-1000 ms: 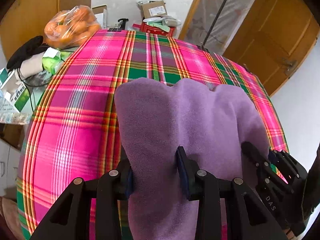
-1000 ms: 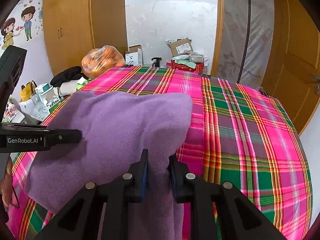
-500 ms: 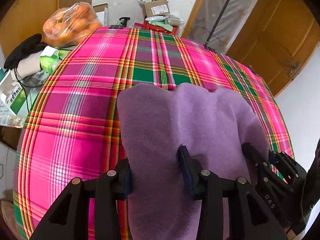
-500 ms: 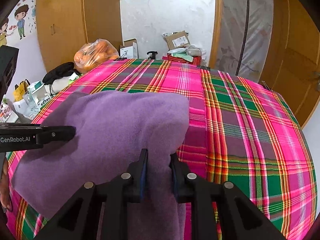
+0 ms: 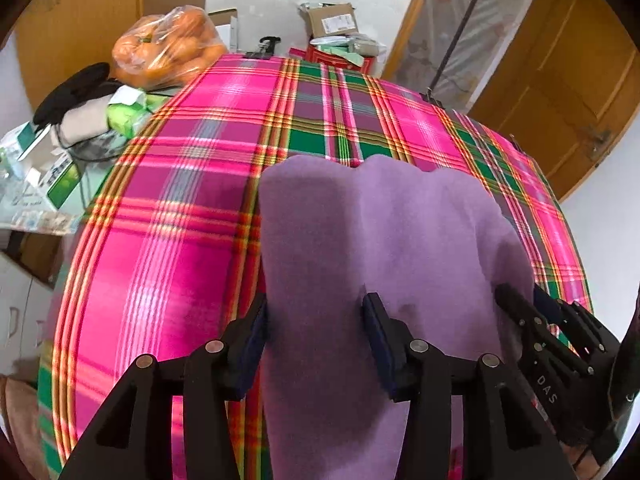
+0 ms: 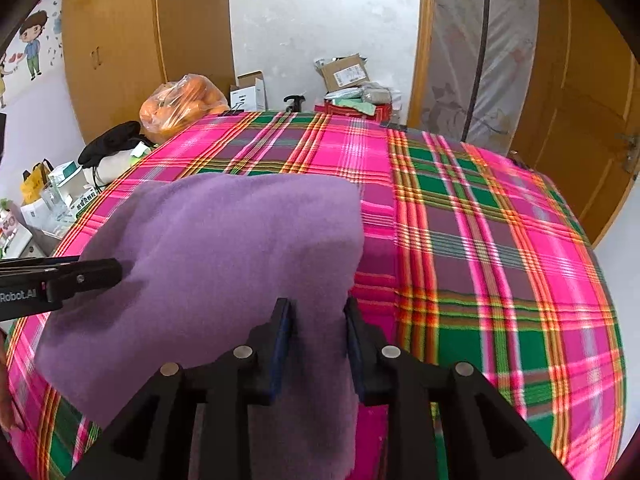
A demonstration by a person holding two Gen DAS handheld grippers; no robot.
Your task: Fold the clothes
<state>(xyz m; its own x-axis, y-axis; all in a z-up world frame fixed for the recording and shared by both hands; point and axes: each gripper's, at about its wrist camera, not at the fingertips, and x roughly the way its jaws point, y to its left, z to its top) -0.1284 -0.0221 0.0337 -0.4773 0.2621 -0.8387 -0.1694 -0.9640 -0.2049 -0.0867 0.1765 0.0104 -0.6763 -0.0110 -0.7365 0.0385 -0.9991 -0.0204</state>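
We have the purple fleece garment (image 6: 224, 248) held up by its near edge over the bench (image 6: 500, 240), which is covered in a pink and green plaid cloth. The far part of the garment drapes down onto the plaid cloth, its far edge lying about midway across the bench toward the far edge; the near part is lifted between our two tools. How many layers are already doubled we cannot say for sure, since the fleece hides its own underside, so this could be a fold under way or a spreading-out before one. What shows is a garment not yet a neat, flat packet: its far edge is wavy and lobed, and its left side sags toward the left edge of the bench.

Our left tool (image 5: 316, 320) stands with its jaws fairly wide, a broad band of fleece running between them; the pads seem to press the cloth at both sides, though the grip is hard to confirm from this view. Our right tool (image 6: 318, 316) has its jaws much narrower, pinching a bunched strip of the same near edge. The two tools sit side by side, left one at the garment's left side, right one at its right corner.
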